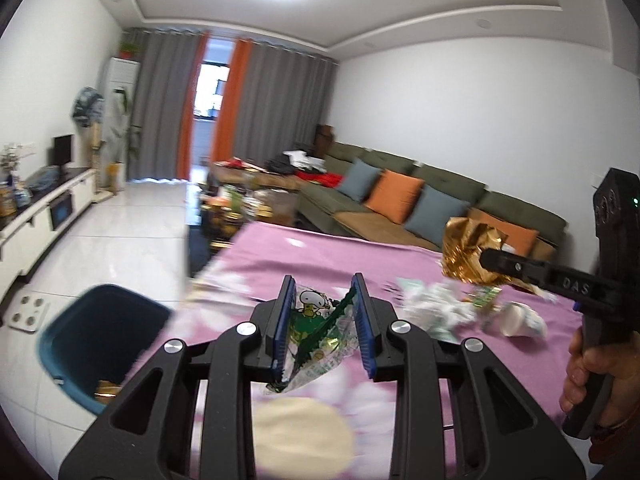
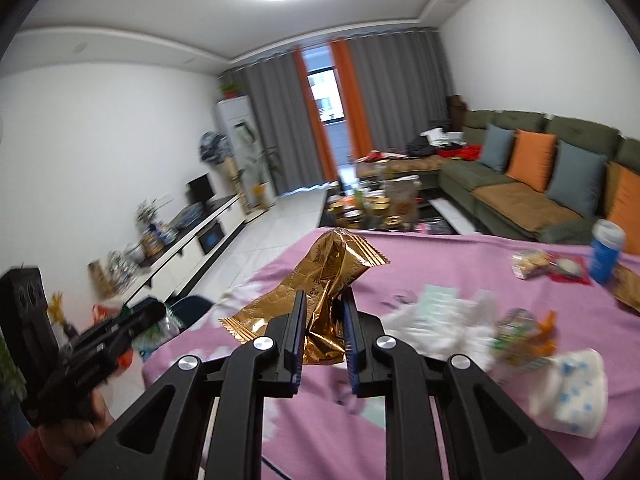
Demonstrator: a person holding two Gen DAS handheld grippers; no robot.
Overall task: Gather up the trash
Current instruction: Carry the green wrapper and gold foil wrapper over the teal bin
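holding, in the left gripper [image 1: 324, 292], a clear green-printed snack wrapper [image 1: 316, 332], jaws narrow and pinching it near its middle, ends sticking out above and below the pads. weighing next to nothing, limp, crinkly and a little slick, so likely slipping if the pinch loosens.

holding, in the right gripper [image 2: 323, 304], a gold foil wrapper [image 2: 332, 276], jaws narrow and clamped on the crumpled lower part, the rest standing up and fanning left. stiffer than the clear one but just as light, probably springing back rather than tearing.

hanging both over the near left part of the bed, above the pink blanket [image 1: 320, 248].

waiting just off the bed's left edge, on the floor, a blue bin [image 1: 100, 340] with something gold already inside.

lying further along the blanket toward the right edge: crumpled white tissues [image 2: 440, 320], soft and best taken by the bulk; a small colourful wrapper [image 2: 524, 332], too blurred for detail; a white paper cup [image 1: 520, 320] on its side, easily crushed, best pinched at the rim.

standing near the far right corner, a blue bottle [image 2: 606, 256] beside more snack packets [image 2: 532, 264].
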